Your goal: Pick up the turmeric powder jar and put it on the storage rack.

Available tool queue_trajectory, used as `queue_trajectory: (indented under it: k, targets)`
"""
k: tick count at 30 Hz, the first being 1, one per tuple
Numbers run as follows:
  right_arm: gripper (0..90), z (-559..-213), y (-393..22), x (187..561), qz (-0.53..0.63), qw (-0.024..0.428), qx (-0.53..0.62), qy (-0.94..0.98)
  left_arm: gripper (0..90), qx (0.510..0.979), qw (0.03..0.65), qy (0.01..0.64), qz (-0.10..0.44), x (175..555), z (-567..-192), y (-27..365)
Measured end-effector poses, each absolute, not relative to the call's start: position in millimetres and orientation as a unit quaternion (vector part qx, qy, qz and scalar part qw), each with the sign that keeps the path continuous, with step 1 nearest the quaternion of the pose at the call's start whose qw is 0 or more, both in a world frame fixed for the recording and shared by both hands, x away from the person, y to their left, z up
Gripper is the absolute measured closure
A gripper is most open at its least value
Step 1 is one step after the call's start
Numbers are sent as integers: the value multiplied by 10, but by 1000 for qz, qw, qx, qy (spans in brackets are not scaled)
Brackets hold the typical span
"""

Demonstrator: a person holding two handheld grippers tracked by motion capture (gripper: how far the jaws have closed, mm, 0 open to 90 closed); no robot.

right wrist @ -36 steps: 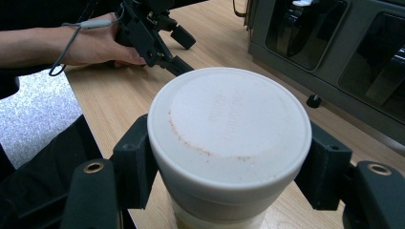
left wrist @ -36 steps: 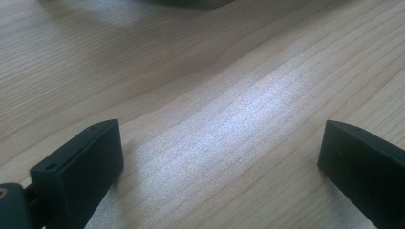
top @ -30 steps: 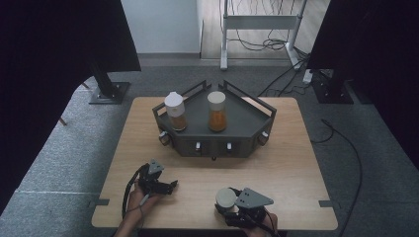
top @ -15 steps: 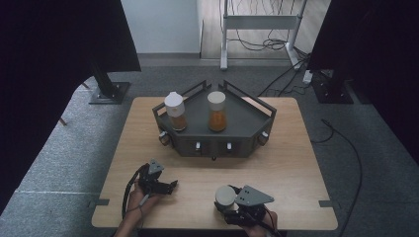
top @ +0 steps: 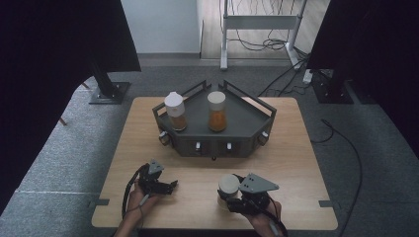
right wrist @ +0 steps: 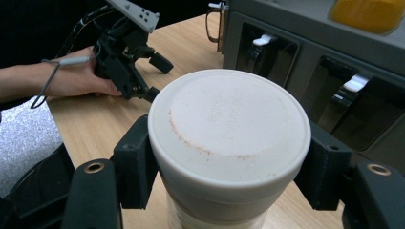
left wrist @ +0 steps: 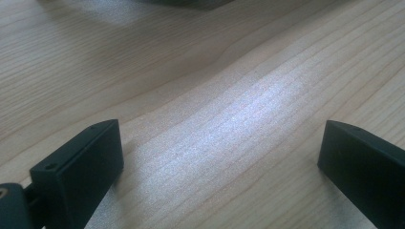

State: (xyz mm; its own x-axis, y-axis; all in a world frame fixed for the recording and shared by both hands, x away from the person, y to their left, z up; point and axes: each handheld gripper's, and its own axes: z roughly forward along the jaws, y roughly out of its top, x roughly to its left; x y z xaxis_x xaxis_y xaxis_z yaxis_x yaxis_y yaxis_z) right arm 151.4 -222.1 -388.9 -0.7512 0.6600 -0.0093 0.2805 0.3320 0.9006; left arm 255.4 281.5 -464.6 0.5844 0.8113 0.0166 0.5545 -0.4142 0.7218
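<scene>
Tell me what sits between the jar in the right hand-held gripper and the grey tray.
Nothing: in the high view, only bare wooden table lies between the white-lidded jar, clamped in the right hand-held gripper, and the grey tray.

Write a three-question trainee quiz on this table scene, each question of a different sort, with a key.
1. True or false: the right gripper has its fingers pressed on a white-lidded jar.
2. How many jars stand on the dark grey tray? A) one B) two C) three
3. Fill in: between the open fingers of the left gripper lies nothing but the bare wooden ____.

Key
1. True; a finger presses on each side, just below the lid.
2. B; the left jar and the right jar, both with white lids and orange contents.
3. table.
</scene>
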Motion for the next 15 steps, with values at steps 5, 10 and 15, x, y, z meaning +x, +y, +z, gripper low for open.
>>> queue_trajectory:
  k: [5, 10, 15]
  targets:
    - [333, -3829, -2232, 1572, 498, 191, 297, 792, 12, 820, 346, 416, 186, 2554, -4645, 2815]
    - [333, -3738, -2246, 1640, 500, 194, 297, 790, 12, 820, 346, 416, 186, 2554, -4645, 2815]
    - [333, -3652, -2292, 1716, 508, 195, 304, 782, 12, 820, 346, 416, 185, 2554, -4646, 2815]
